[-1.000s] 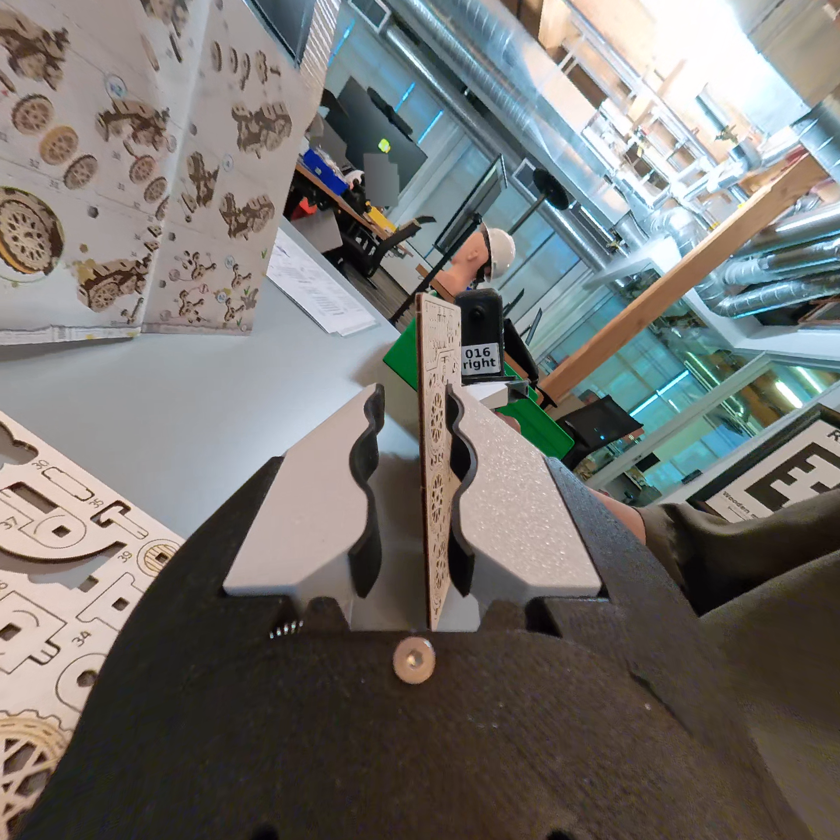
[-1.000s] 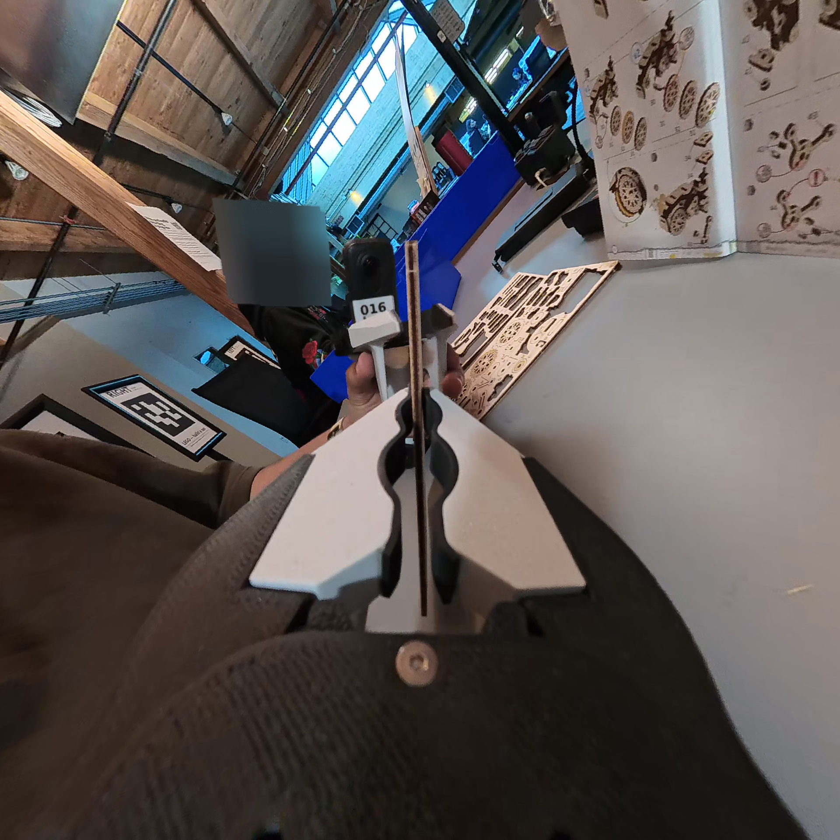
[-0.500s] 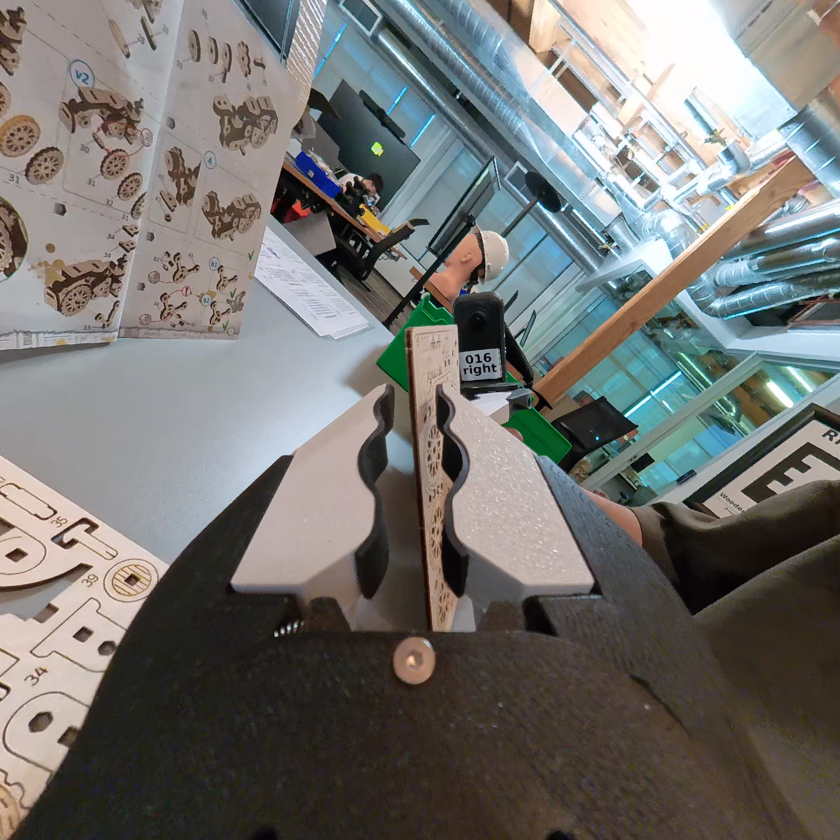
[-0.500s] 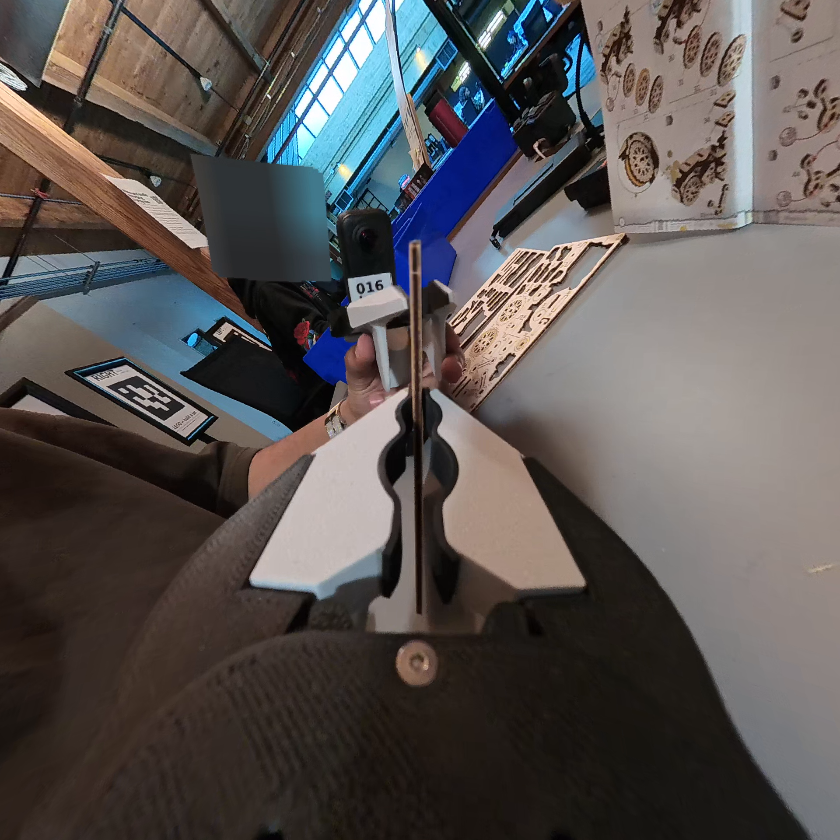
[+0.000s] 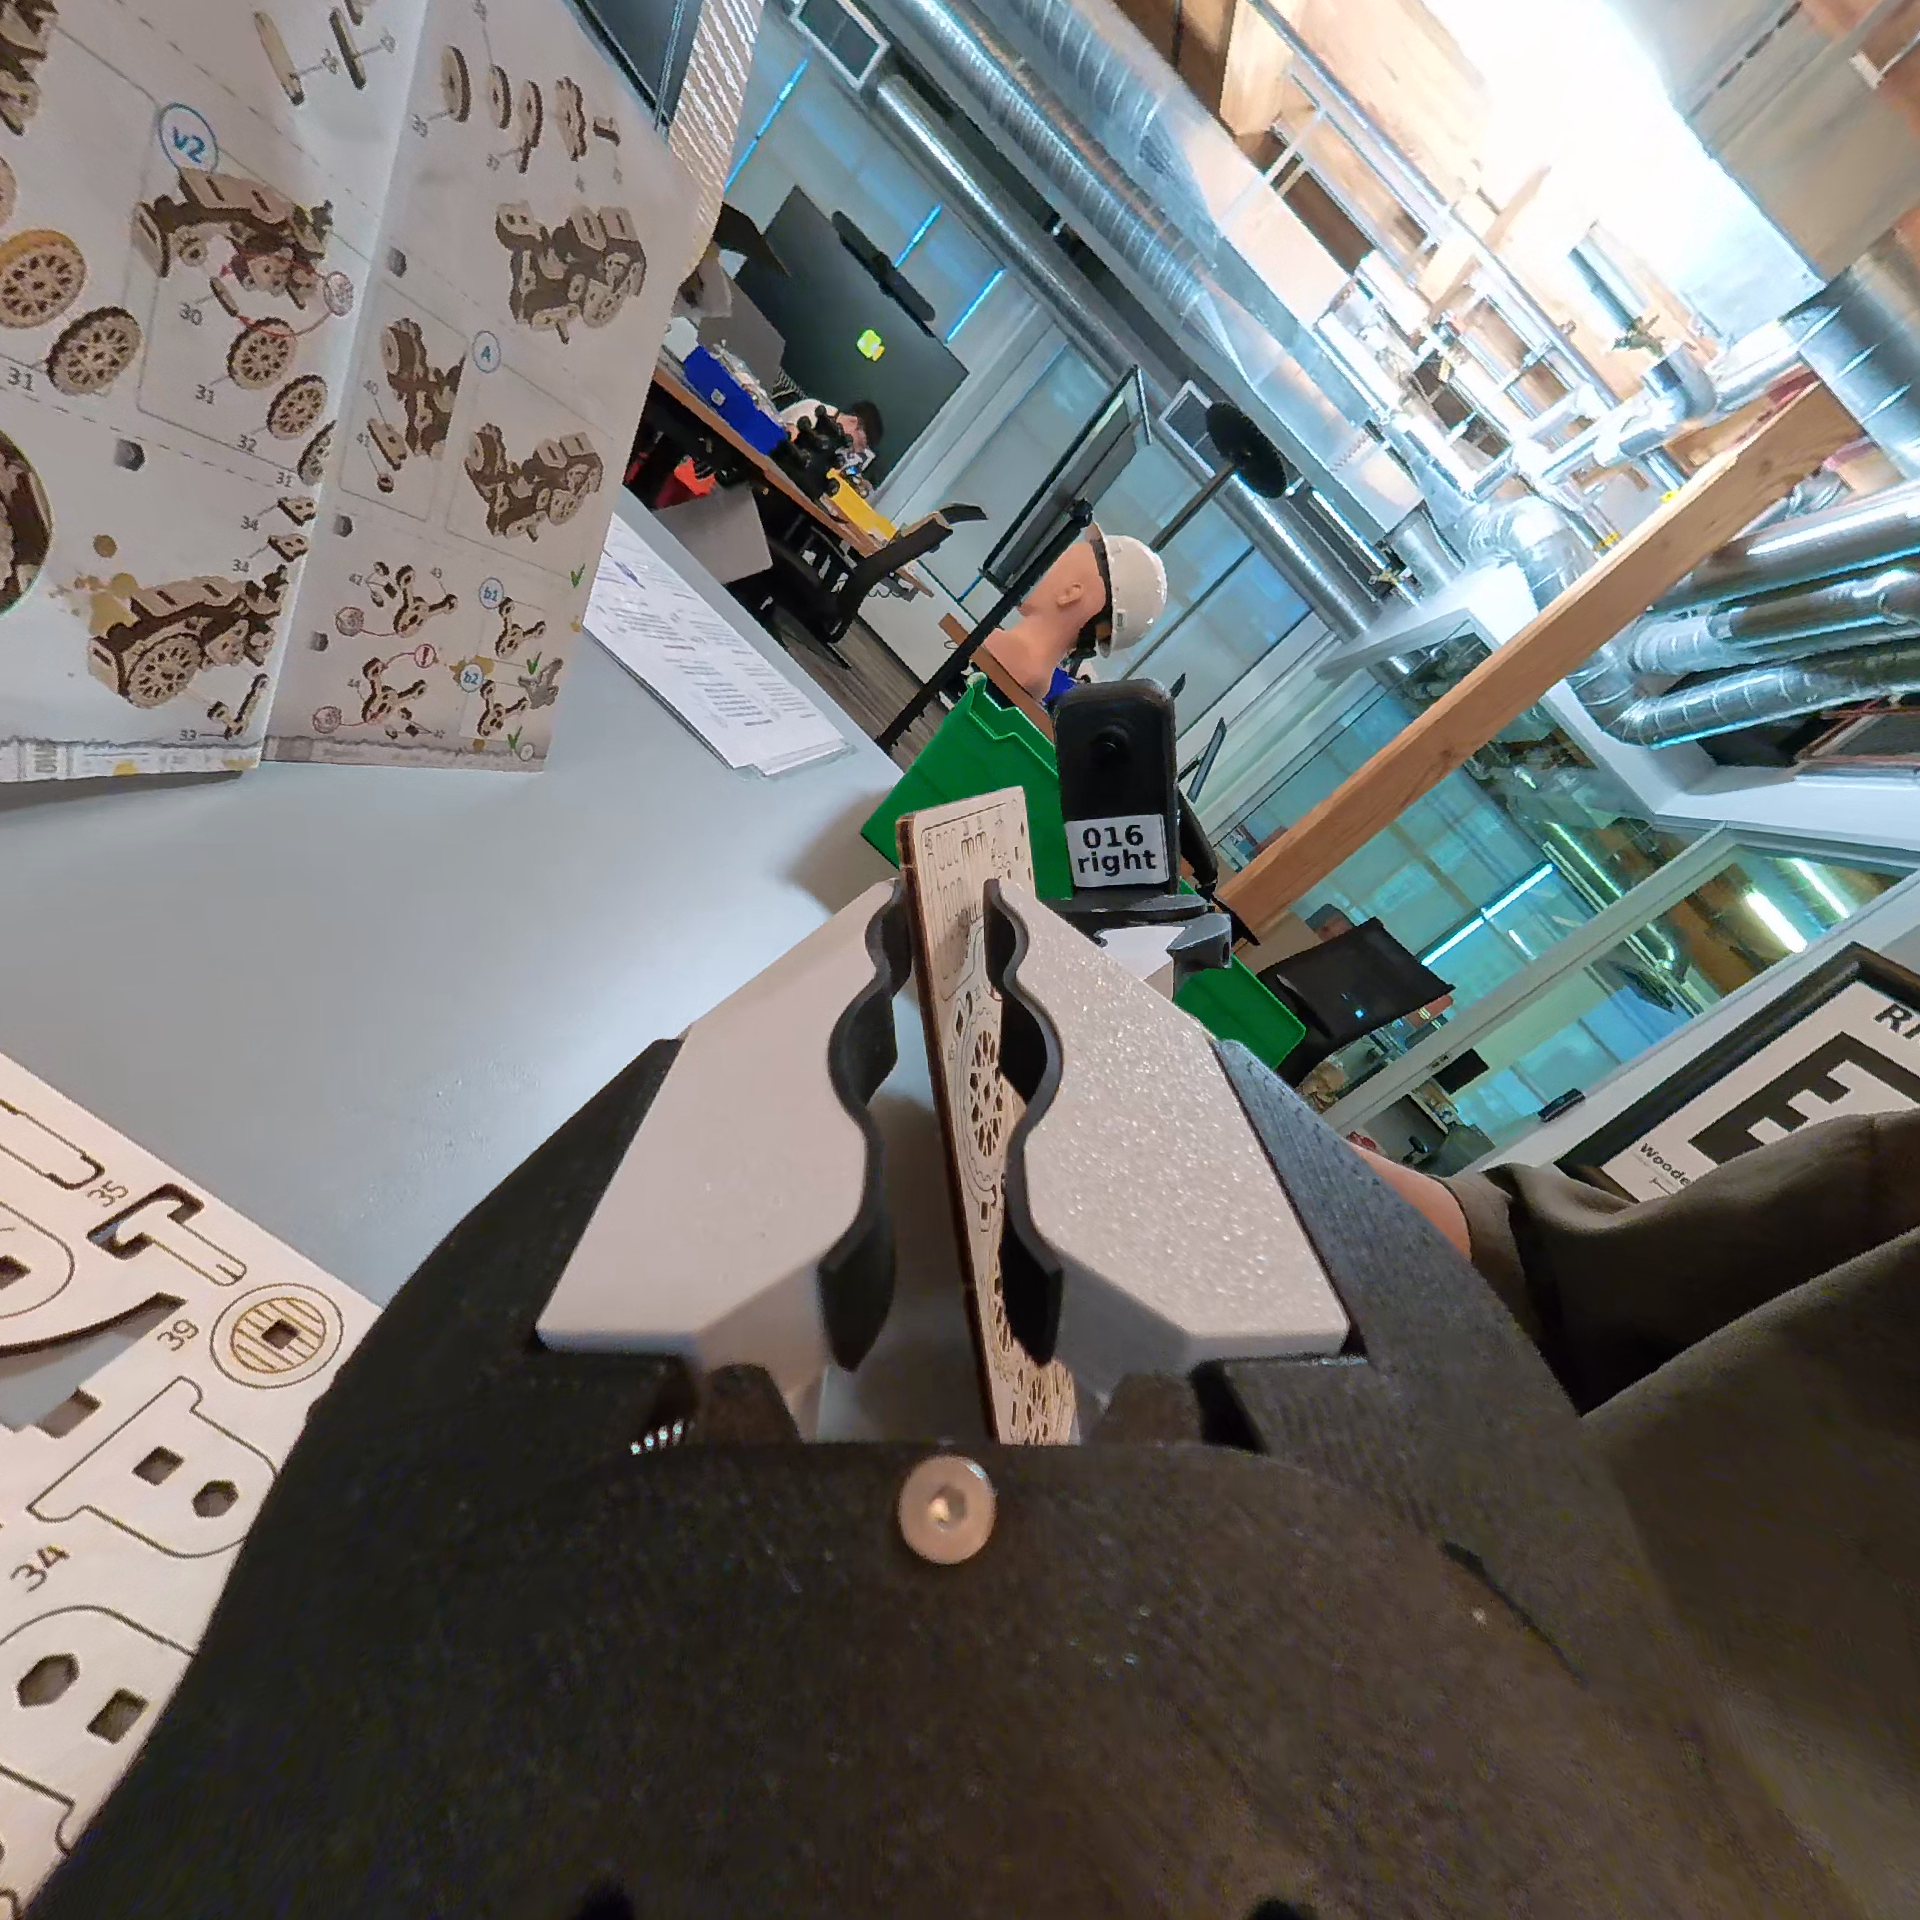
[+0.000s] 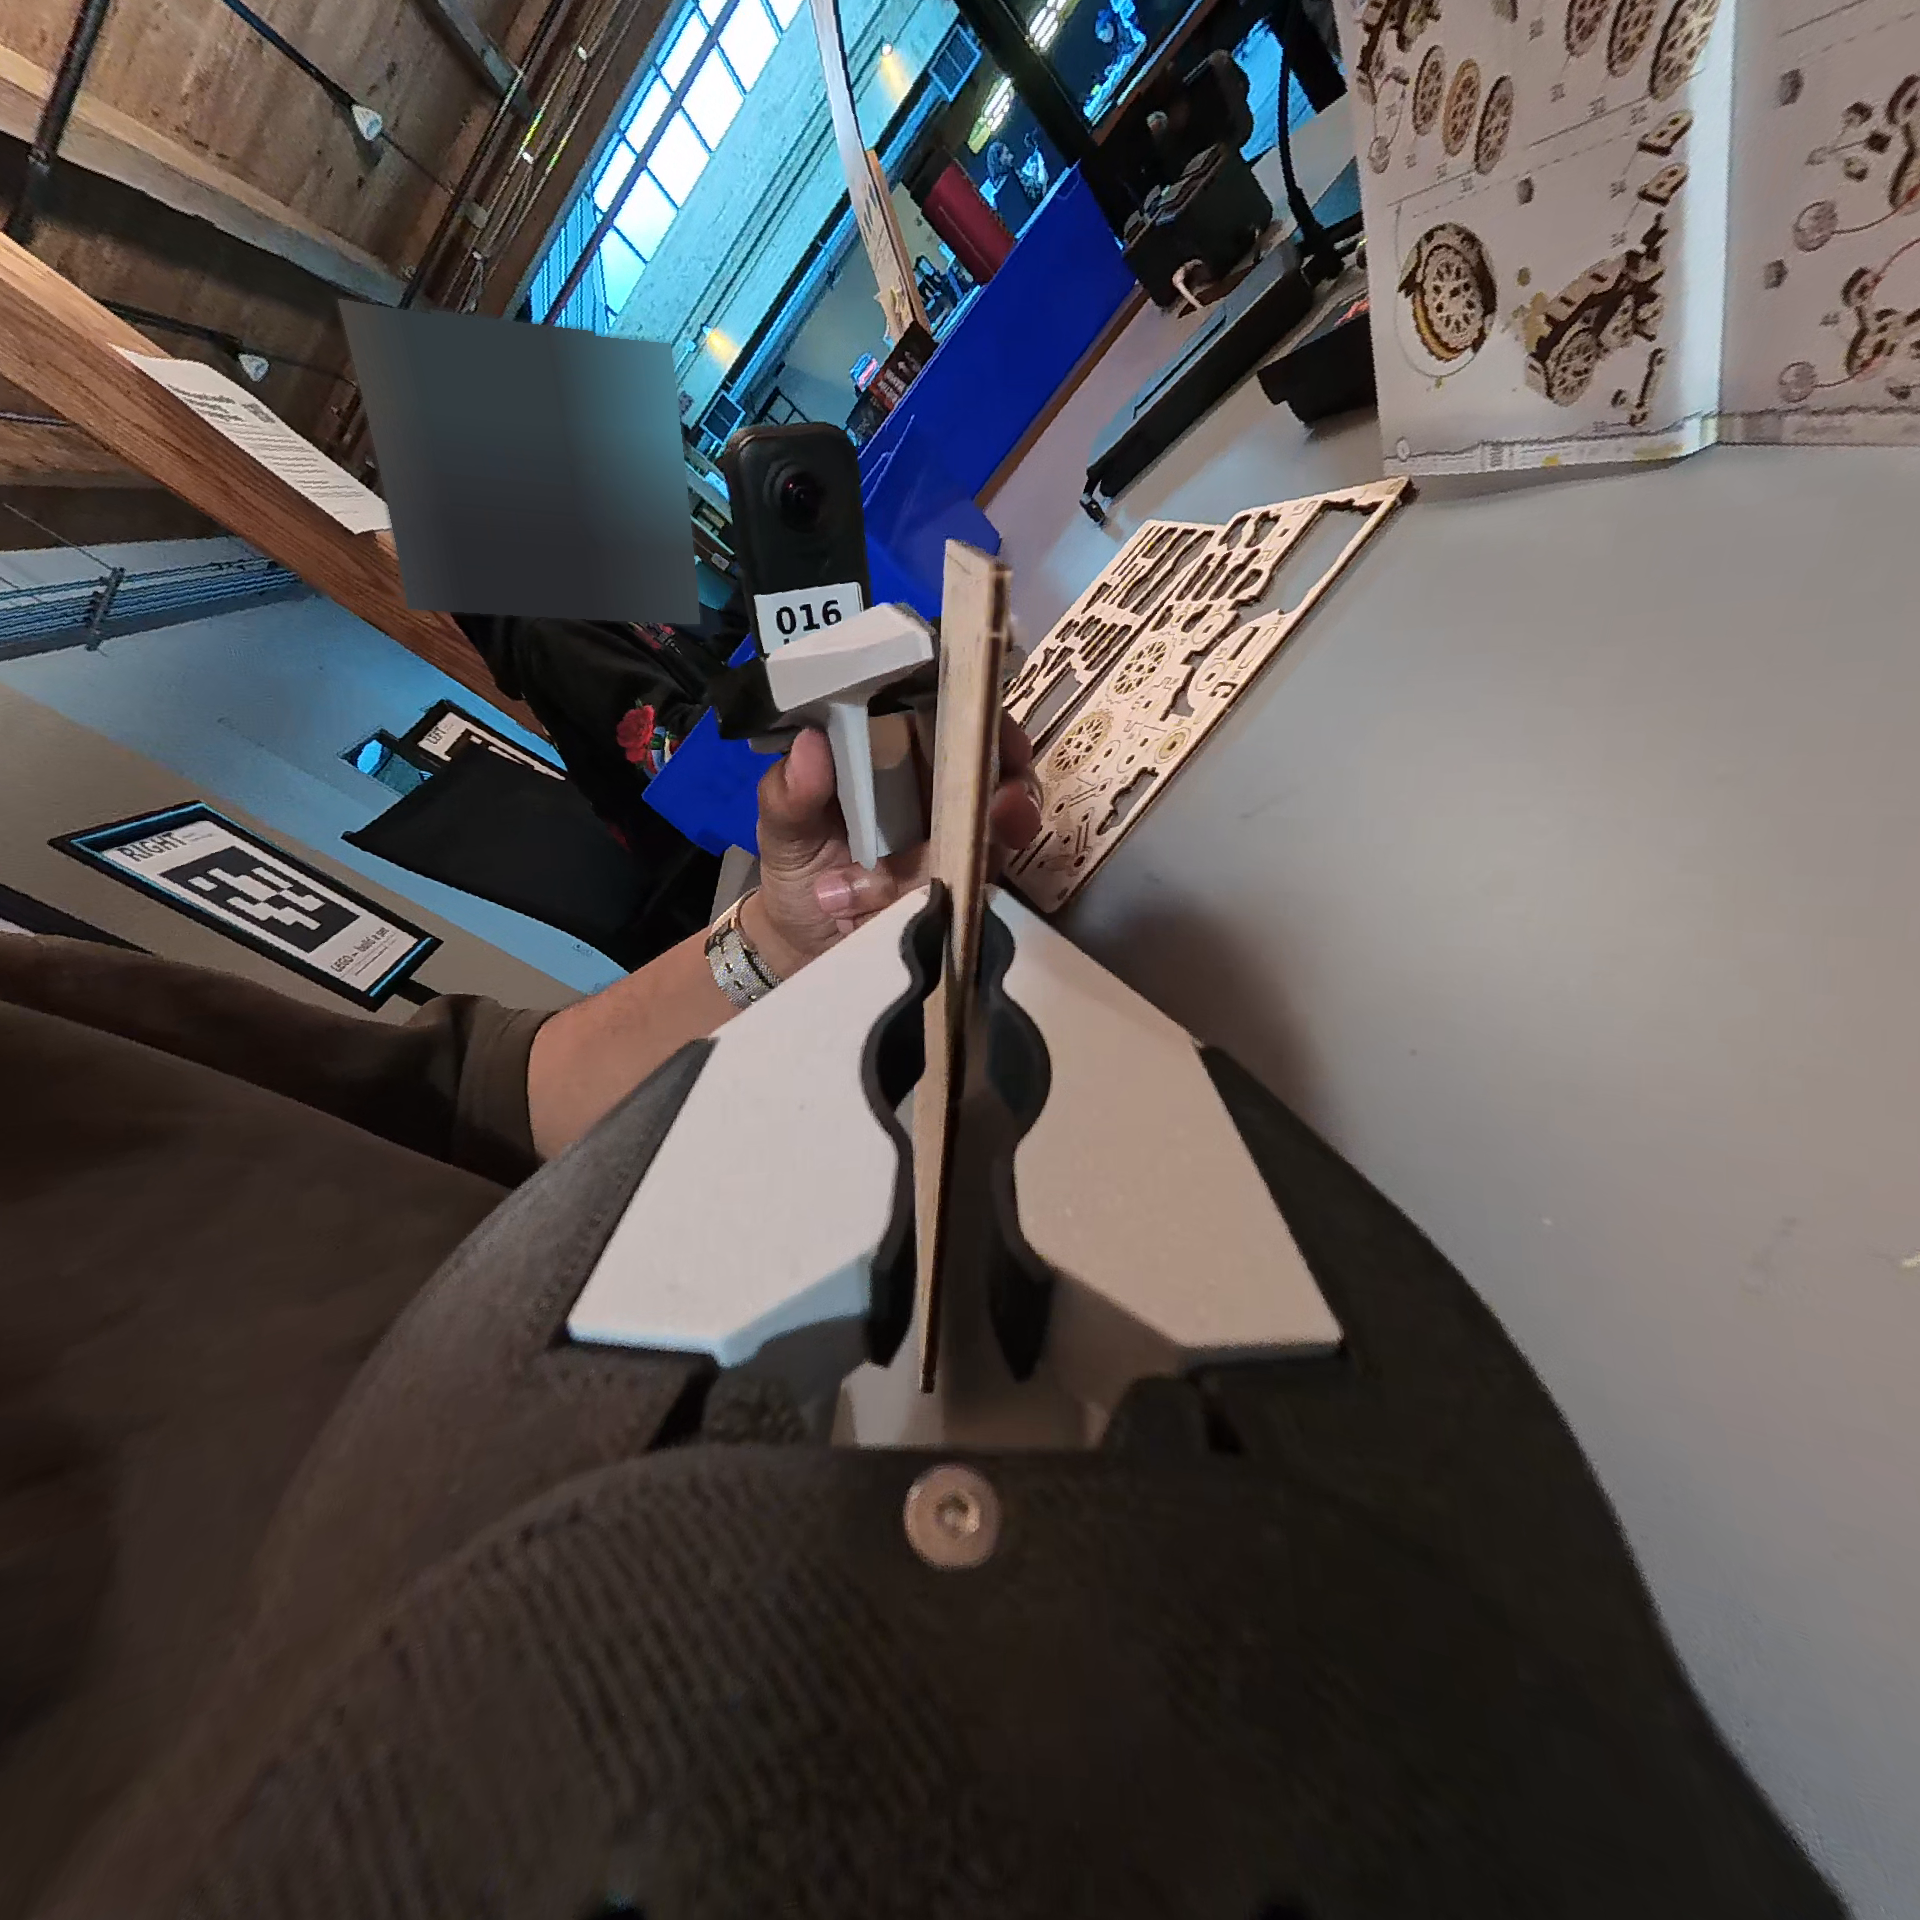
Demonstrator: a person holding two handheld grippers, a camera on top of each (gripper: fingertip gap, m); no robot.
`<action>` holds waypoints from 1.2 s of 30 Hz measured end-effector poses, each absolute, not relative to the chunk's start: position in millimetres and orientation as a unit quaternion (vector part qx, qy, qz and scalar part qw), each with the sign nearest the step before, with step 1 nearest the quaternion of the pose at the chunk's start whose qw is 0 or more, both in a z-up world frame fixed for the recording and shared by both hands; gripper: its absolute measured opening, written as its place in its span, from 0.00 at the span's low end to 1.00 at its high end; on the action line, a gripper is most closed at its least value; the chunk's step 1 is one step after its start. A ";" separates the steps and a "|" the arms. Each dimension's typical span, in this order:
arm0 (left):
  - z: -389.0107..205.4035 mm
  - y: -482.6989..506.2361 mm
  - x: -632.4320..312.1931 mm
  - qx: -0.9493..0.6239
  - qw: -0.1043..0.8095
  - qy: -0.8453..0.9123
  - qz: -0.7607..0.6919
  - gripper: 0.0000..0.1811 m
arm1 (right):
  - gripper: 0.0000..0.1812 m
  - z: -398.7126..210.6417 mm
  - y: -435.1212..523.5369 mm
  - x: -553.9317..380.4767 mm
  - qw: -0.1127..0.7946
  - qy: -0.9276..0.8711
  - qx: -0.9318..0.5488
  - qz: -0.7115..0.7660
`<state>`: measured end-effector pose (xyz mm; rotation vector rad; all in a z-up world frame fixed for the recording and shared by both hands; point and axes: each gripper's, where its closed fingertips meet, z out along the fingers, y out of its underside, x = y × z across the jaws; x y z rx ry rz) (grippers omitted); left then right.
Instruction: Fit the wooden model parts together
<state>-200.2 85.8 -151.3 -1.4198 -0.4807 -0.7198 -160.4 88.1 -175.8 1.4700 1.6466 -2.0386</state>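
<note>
A thin laser-cut wooden sheet (image 5: pixel 968 1039) stands on edge between both grippers, above the grey table (image 5: pixel 364 935). My right gripper (image 6: pixel 956 906) is shut on one end of the sheet (image 6: pixel 966 727). My left gripper (image 5: pixel 940 896) is around the other end. Its right pad touches the sheet, and a narrow gap shows at its left pad. In the right wrist view the left gripper (image 6: pixel 883 675) shows beyond the sheet, held by a hand (image 6: pixel 821 831). In the left wrist view the right gripper's camera (image 5: pixel 1117 790) stands behind the sheet.
A flat wooden parts sheet (image 5: pixel 125 1455) lies on the table and also shows in the right wrist view (image 6: pixel 1195 665). A folded instruction sheet (image 5: pixel 260 364) stands upright at the back (image 6: pixel 1558 208). Loose papers (image 5: pixel 717 665) and a green bin (image 5: pixel 966 769) are at the far edge. Some 5 cm of space lies between my two pairs of fingers.
The left gripper's jaws have narrowed around the sheet. The sheet has tilted a little in both views. The right gripper keeps its grip.
</note>
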 end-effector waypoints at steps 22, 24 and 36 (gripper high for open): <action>-152.9 87.0 -199.4 -0.633 0.668 -0.214 -0.328 0.07 | 0.02 -177.9 91.7 -162.9 0.059 0.536 0.504 -0.675; -153.0 86.9 -199.4 -0.633 0.667 -0.214 -0.328 0.07 | 0.02 -177.9 91.8 -163.0 0.059 0.536 0.504 -0.675; -153.8 87.4 -199.9 -0.634 0.666 -0.217 -0.328 0.07 | 0.02 -178.2 92.2 -163.4 0.059 0.535 0.506 -0.674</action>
